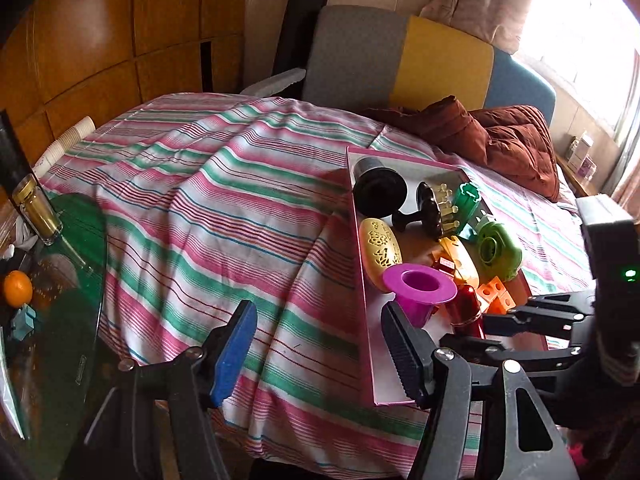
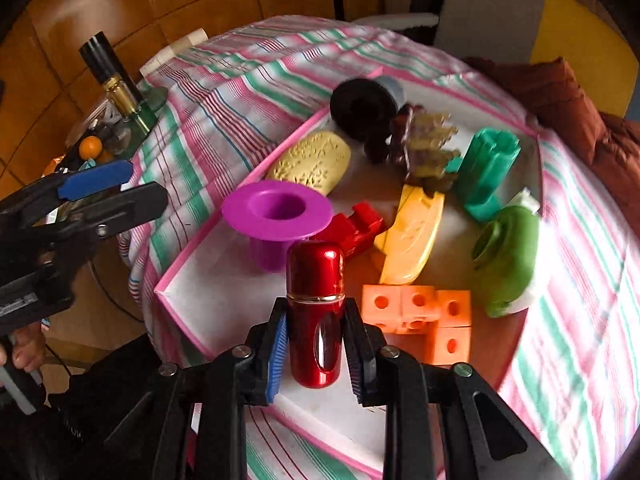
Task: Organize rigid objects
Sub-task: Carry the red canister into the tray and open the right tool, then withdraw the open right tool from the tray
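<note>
My right gripper (image 2: 318,336) is shut on a shiny red cylinder (image 2: 316,312), held upright over the near part of the pink-rimmed white tray (image 2: 192,256). In the tray lie a magenta flanged cup (image 2: 276,210), a red block (image 2: 356,226), orange cubes (image 2: 424,316), a yellow oval case (image 2: 312,162), a green round piece (image 2: 506,260) and a teal piece (image 2: 486,172). My left gripper (image 1: 320,354) is open over the striped cloth (image 1: 224,208), just left of the tray's rim (image 1: 360,248), with nothing between its fingers. In the left wrist view the red cylinder (image 1: 466,308) shows beside the magenta cup (image 1: 418,286).
A black cup (image 2: 362,110) and a brown comb-like piece (image 2: 420,148) lie at the tray's far end. A green glass table (image 1: 76,280) at the left carries a gold bottle (image 1: 34,210) and an orange (image 1: 17,288). A brown quilt (image 1: 512,140) and a chair (image 1: 400,60) lie beyond.
</note>
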### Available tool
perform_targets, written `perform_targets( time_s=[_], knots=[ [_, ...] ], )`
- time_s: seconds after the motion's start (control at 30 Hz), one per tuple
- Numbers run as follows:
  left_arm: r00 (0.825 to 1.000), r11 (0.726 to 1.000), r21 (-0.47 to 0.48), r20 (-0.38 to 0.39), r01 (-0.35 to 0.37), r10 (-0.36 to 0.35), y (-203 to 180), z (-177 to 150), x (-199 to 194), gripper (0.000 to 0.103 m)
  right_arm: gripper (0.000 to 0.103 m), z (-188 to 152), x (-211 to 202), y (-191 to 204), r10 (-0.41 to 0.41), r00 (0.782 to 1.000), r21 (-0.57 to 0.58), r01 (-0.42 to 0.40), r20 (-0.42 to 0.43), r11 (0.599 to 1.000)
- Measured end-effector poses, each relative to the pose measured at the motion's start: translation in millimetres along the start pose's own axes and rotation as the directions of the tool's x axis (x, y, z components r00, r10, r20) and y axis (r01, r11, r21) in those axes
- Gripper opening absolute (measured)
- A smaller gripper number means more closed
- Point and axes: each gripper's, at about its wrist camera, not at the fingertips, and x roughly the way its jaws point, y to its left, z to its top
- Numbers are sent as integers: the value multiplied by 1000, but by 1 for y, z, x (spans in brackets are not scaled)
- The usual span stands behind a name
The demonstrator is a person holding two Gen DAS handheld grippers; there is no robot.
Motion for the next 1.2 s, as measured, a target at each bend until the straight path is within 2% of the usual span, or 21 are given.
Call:
perform_targets(
  time_s=[0.23,0.5,0.53,0.7,0.83,1.0,1.1,1.2],
  knots=[
    [1000,1000,1,5,-18,18,-3,-1,-1,75,28,-5,4,-2,14,1000,61,-15,12,998],
    [998,998,13,29,-54,54,-7,-1,-8,82,29,-16,-8,-5,16,1000,108,-19,27,994],
    [998,998,15,32,-60,60,-8,-1,-9,87,29,-19,-11,-6,7,1000,113,-10,28,994],
    [995,996,16,55,-86,85,-12,0,-17,95,29,-26,-29,-13,-47,994,184,29,95,982],
    [992,995,10,74,-104,103,-15,-1,-23,103,33,-32,-51,-15,-166,968,259,114,187,959],
    [988,993,-15,96,-117,118,-16,-4,-31,103,39,-38,-77,-15,-322,914,369,219,246,903],
    [981,986,-29,107,-162,164,-21,-6,-36,103,40,-40,-88,-13,-369,892,415,241,262,877],
    [980,987,-21,117,-162,163,-25,-8,-40,103,40,-43,-93,-14,-400,879,442,260,260,859]
  ],
)
